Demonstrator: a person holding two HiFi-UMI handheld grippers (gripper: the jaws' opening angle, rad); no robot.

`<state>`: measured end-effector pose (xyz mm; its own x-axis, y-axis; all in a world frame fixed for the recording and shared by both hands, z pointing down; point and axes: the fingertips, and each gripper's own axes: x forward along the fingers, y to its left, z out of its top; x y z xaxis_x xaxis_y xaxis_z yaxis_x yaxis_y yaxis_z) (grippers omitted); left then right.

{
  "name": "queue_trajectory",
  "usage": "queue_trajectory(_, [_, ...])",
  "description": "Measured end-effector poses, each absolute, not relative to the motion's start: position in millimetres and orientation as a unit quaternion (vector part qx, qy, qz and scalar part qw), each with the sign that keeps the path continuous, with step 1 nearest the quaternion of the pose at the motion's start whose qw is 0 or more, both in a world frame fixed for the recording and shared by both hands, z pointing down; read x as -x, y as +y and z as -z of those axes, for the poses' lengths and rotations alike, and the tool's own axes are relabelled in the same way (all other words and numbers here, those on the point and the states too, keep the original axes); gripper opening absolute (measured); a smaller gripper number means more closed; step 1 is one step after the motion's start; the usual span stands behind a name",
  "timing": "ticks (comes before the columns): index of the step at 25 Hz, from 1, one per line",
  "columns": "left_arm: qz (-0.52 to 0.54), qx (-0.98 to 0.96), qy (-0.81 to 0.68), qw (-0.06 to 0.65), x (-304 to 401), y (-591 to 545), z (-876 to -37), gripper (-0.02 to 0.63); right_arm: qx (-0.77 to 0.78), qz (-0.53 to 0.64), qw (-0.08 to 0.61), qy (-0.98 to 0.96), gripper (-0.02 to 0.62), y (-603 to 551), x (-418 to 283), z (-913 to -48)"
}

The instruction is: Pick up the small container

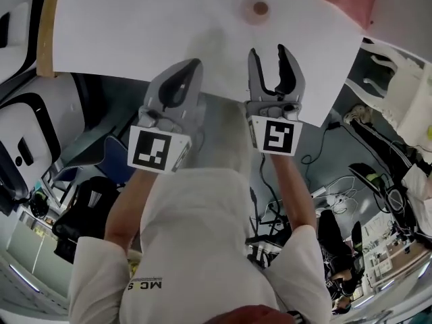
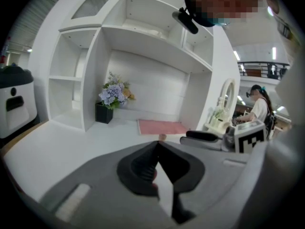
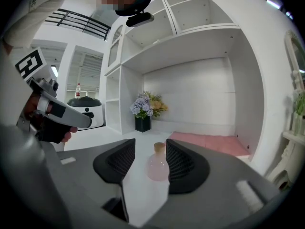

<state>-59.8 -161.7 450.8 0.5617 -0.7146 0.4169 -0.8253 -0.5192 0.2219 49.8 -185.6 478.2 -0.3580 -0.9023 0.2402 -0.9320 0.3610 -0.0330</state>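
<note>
Standing upright on the white worktop [image 1: 135, 32], the small container [image 3: 157, 165] is seen as a squat, round-bellied bottle of pale, translucent pink. It narrows to a short neck that is closed by a tan, cork-like stopper. From the head view only the stopper's round top and a faint pink halo of the body can be made out. It is placed near the edge of a pink mat [image 3: 209, 142] that is laid towards the back of the worktop.

The right gripper [image 3: 150, 142] is held with its jaws spread wide. In the right gripper view the container is framed in the gap between them, nearer the right-hand jaw. In the head view it is shown ahead of the jaw tips and clear of them, so it is gripped by neither pad.

The left gripper [image 2: 156, 144] is held beside the right one, over the near edge of the worktop. Its jaws are brought together at the tips, and nothing is held between them.

A black pot of lilac flowers [image 3: 145, 109] is set farther back, against a white shelf unit [image 3: 119, 75].
</note>
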Motion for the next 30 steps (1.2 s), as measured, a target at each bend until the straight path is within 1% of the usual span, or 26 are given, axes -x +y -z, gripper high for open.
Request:
queue_trajectory(2, [-0.145, -0.86, -0.449, 0.195, 60.8, -165.3, -454.9, -0.002, -0.563, -0.082, 0.074, -0.819, 0.196, -194.4, -47.6, -479.0])
queue_trajectory(4, [-0.149, -0.859, -0.451, 0.194, 57.6, -167.2, -458.9, -0.002, -0.563, -0.085, 0.073, -0.819, 0.204, -199.6, -49.4, -483.5])
queue_trajectory(10, [-0.152, -0.856, -0.452, 0.202, 58.2, -178.6, -472.7, -0.002, -0.564, -0.088, 0.086, -0.816, 0.204, -213.2, -49.2, -499.9])
queue_trajectory(12, [-0.152, -0.854, -0.453, 0.206, 56.6, -182.3, -477.1, -0.002, -0.557, -0.087, 0.107, -0.819, 0.202, -216.5, -49.8, -508.4])
queue_trajectory(14, [-0.152, -0.853, -0.455, 0.205, 56.3, -188.7, -481.9, -0.002, -0.551, -0.091, 0.13, -0.819, 0.161, -222.8, -48.8, -520.7])
queue_trajectory(17, [-0.156, -0.853, -0.453, 0.208, 56.9, -192.8, -490.1, -0.002, -0.551, -0.097, 0.115, -0.821, 0.161, -230.9, -42.5, -524.1])
queue_trajectory(22, [-0.155, -0.85, -0.454, 0.216, 47.4, -197.7, -499.6, -0.002, -0.545, -0.095, 0.118, -0.825, 0.183, -241.7, -47.4, -528.9])
queue_trajectory(30, [-0.159, -0.847, -0.457, 0.221, 40.5, -205.7, -511.5, -0.002, -0.534, -0.088, 0.114, -0.833, 0.184, -261.3, -47.2, -538.0])
